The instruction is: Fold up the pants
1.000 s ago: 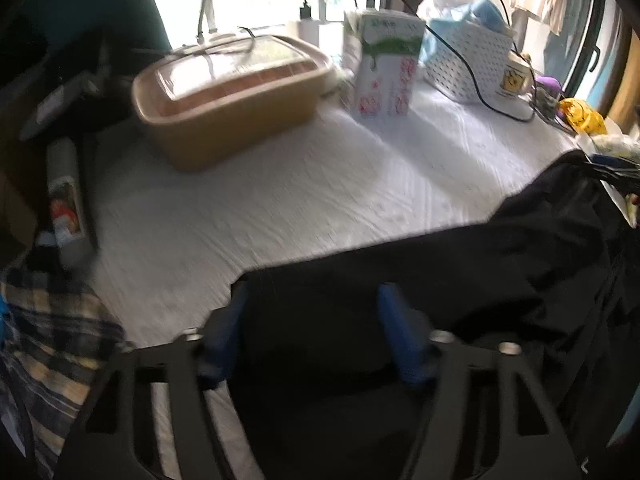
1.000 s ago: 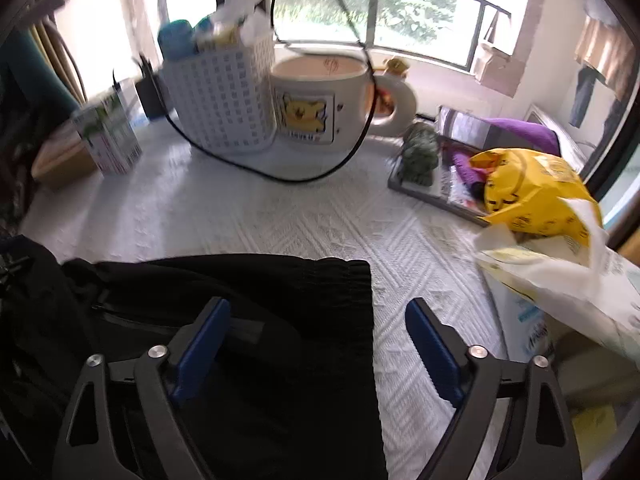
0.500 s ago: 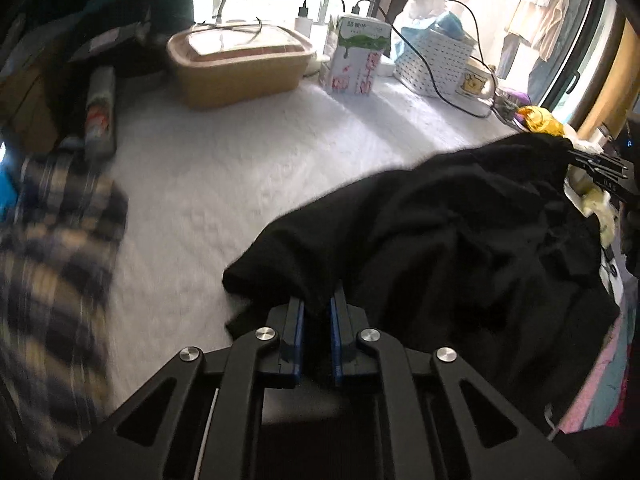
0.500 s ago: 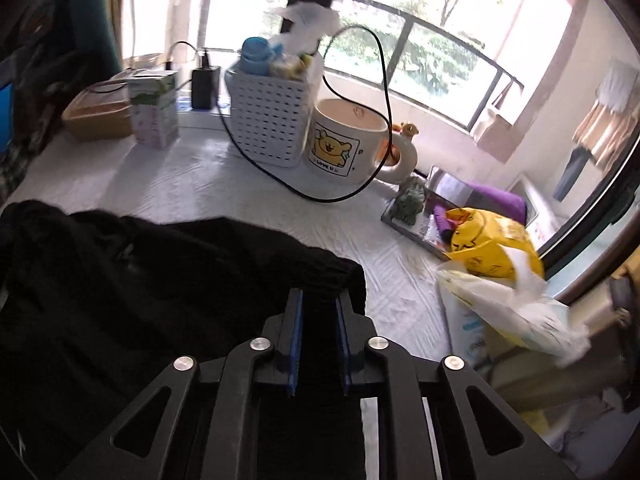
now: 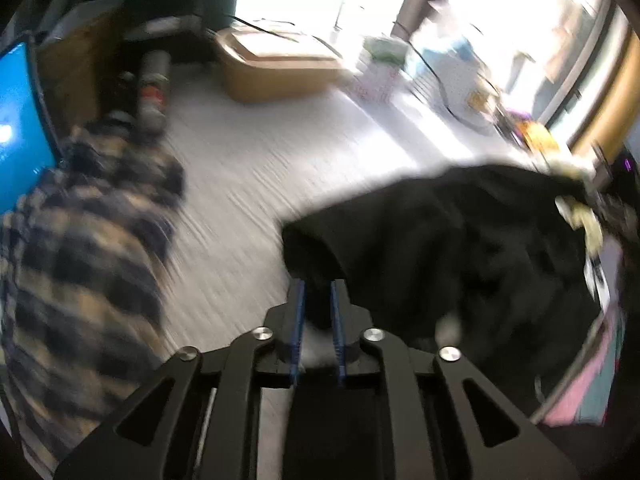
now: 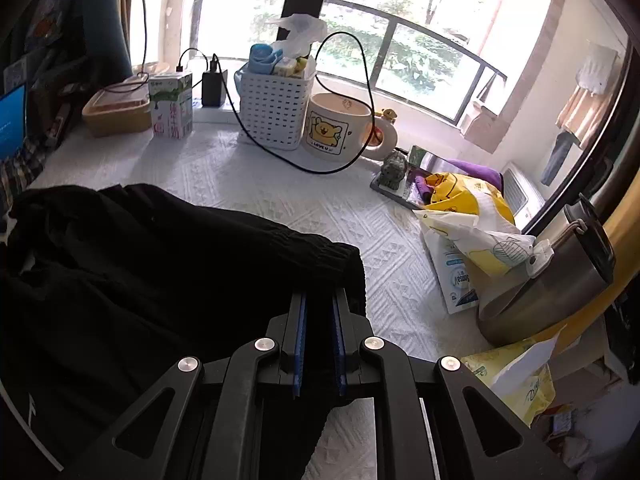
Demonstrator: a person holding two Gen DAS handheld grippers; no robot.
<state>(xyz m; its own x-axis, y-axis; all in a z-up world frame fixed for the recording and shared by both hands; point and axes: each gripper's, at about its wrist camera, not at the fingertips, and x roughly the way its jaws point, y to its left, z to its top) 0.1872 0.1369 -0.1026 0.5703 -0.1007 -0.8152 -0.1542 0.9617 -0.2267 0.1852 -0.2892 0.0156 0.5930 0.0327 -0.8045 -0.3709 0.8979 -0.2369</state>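
A: A second ago both grippers stood wide over the flat black pants (image 6: pixel 160 264). Now the right gripper (image 6: pixel 319 308) is clamped on the gathered waistband end and the left gripper (image 5: pixel 318 300) has the other end between its pads, and the cloth has come up off the white table (image 6: pixel 248 184).

B: Is the left one secure?

A: Its jaws are opening slightly, yet fabric still fills the gap. I judge the lift for a fold has begun.

B: What does each view add?

A: The left view is blurred but shows a plaid garment (image 5: pixel 80 240) beside the pants and a blue screen (image 5: pixel 20 136). The right view is sharp: white basket (image 6: pixel 276 112), bear mug (image 6: pixel 336 128), black cable (image 6: pixel 304 168), yellow bag (image 6: pixel 468 196), all well clear of the pants.
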